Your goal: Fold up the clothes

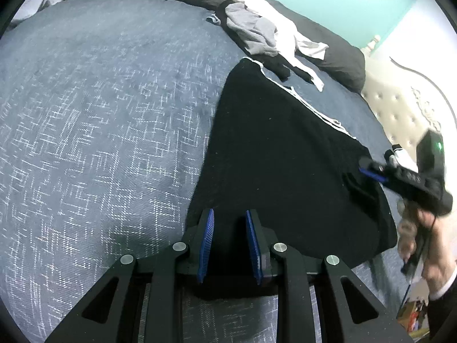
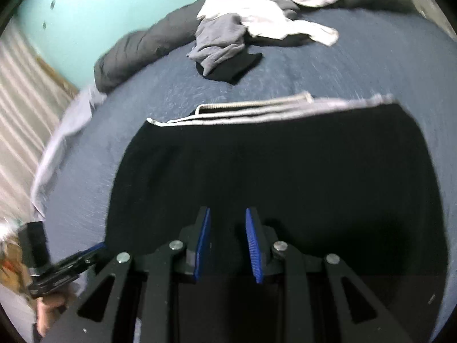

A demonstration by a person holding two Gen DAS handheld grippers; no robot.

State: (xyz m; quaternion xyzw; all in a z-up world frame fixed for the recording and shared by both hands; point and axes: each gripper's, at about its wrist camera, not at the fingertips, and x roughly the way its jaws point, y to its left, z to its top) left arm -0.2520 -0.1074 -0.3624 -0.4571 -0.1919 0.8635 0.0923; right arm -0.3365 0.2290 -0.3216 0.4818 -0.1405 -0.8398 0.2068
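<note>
While your left claw (image 1: 230,243) and right claw (image 2: 228,245) hung slightly spread, pinching nothing, over the black white-striped garment (image 1: 274,154) lying flat on the bed (image 1: 100,114), the crumpled pile (image 2: 257,25) beyond awaited folding.

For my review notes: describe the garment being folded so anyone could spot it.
On the blue-grey bedspread, nearer than the heap of clothes by the dark pillows, lies a flat black garment. Only it is spread out, with white stripes along one edge.
</note>
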